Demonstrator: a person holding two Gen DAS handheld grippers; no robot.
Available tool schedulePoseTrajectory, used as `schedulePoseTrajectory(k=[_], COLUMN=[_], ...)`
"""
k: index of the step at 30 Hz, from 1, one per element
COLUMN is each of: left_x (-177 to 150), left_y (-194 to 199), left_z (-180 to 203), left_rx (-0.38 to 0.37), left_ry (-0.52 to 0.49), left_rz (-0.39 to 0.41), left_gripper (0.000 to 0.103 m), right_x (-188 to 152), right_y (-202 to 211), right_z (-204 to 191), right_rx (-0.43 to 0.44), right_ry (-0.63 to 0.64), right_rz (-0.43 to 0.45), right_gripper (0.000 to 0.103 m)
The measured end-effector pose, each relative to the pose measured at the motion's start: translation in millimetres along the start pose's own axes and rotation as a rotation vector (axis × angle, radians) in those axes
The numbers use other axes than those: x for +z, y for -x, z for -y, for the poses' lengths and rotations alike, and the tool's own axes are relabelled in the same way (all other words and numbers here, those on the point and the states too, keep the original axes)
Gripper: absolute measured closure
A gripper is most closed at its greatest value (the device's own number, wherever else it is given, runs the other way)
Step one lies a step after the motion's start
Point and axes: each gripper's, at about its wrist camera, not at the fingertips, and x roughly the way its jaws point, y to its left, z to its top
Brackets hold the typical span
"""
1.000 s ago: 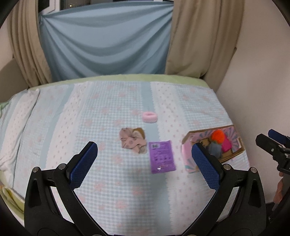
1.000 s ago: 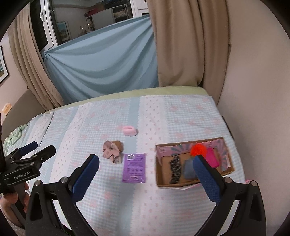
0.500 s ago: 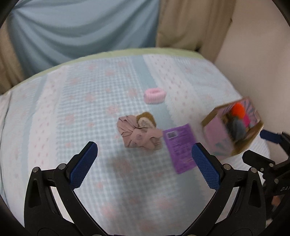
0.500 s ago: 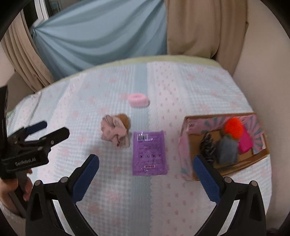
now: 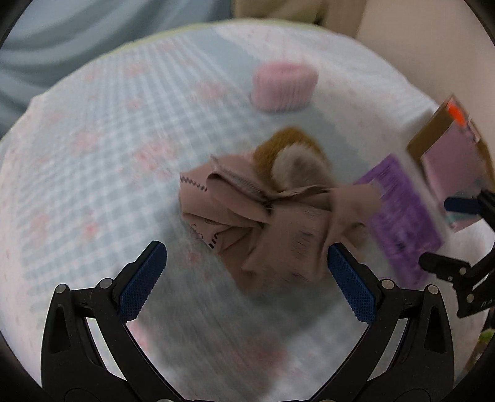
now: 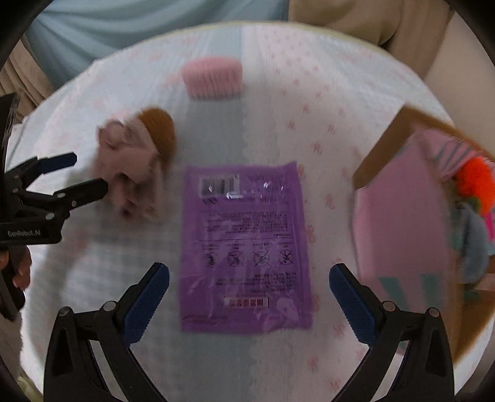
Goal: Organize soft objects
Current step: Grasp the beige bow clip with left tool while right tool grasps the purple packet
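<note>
The crumpled beige cloth (image 5: pixel 272 213), with a brown furry piece (image 5: pixel 287 151) just behind it, is framed by the left gripper (image 5: pixel 247 272), jaws spread wide and holding nothing. The purple packet (image 6: pixel 244 244) lies flat between the wide-open, empty jaws of the right gripper (image 6: pixel 249 290). A pink scrunchie (image 6: pixel 212 77) sits toward the bed's far edge, the cardboard box (image 6: pixel 402 216) of soft items by its right edge, on a checked bedspread (image 5: pixel 108 154) before blue drapery (image 6: pixel 139 24).

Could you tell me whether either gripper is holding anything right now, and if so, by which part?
Nothing is held. The left gripper is open before the beige fabric bundle; the right gripper is open over the purple packet.
</note>
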Motion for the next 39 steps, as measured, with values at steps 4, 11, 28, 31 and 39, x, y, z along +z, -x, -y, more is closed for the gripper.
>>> schedulePoseTrajectory(k=[4,11,28,31,39], left_x=[3,18,8,4,-4], left_y=[-23,-36,-16,-9,21], left_z=[-2,9,46,47,47], left_rx=[0.001,-0.004,-0.021,-0.011,0.002], left_ry=[-0.05,-0.143,-0.171,-0.153,-0.126], left_rz=[-0.016,-0.009,0.039,0.051,0.085], left_gripper=[0.0,0.001,0.084,0.086,0.087], right_x=[2,5,6,4,0], right_y=[-32,-51,-49,-42,-28], right_z=[3,3,-17,-15,-1], right_rx=[-0.011,0.002,0.05,0.063,0.075], right_ry=[0.016,0.027,0.032,0.011,-0.047], right_rz=[-0.054,-0.079,-0.057,-0.038,-0.002], right_gripper=[0.0,0.0,0.053,0.069,0.083])
